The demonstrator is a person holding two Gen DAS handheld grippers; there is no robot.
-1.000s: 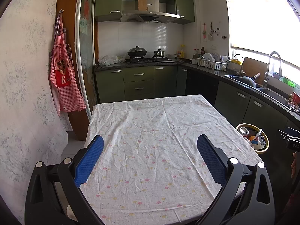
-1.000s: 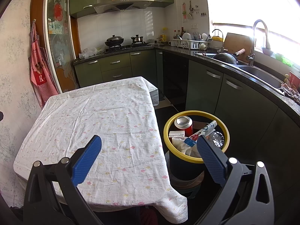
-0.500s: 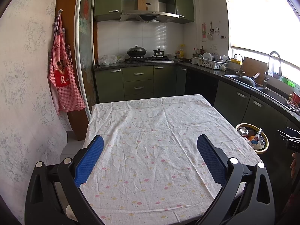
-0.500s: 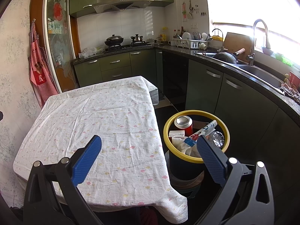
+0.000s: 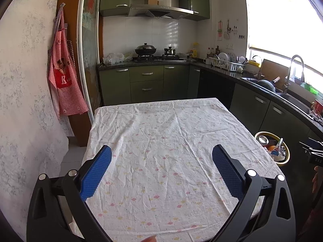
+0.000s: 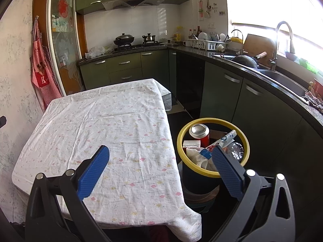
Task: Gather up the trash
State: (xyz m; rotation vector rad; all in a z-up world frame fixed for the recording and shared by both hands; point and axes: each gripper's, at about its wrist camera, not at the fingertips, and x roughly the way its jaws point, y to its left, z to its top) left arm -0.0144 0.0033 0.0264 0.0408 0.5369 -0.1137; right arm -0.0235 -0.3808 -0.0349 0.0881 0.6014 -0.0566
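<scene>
A dark bin with a yellow rim (image 6: 212,120) stands on the floor just right of the table. Inside lie a red drink can (image 6: 199,133), a small carton (image 6: 190,143), white crumpled paper (image 6: 196,157), a tube (image 6: 224,140) and a clear plastic bottle (image 6: 235,150). My right gripper (image 6: 160,157) hovers open over the table's near right corner, its right finger in front of the bin. My left gripper (image 5: 161,157) is open above the table's near edge, nothing between its blue pads. The bin (image 5: 283,162) shows at the right in the left wrist view.
The table (image 5: 161,131) carries a white cloth with small pink and yellow prints. Green cabinets and a dark counter (image 6: 252,70) with sink and dish rack curve along the right. A red checked apron (image 5: 64,80) hangs on the left wall. A hand's edge (image 5: 315,179) shows at far right.
The left wrist view has drifted slightly, shifting the table and bin a little. The right gripper has held still over the table corner. Both stay open.
</scene>
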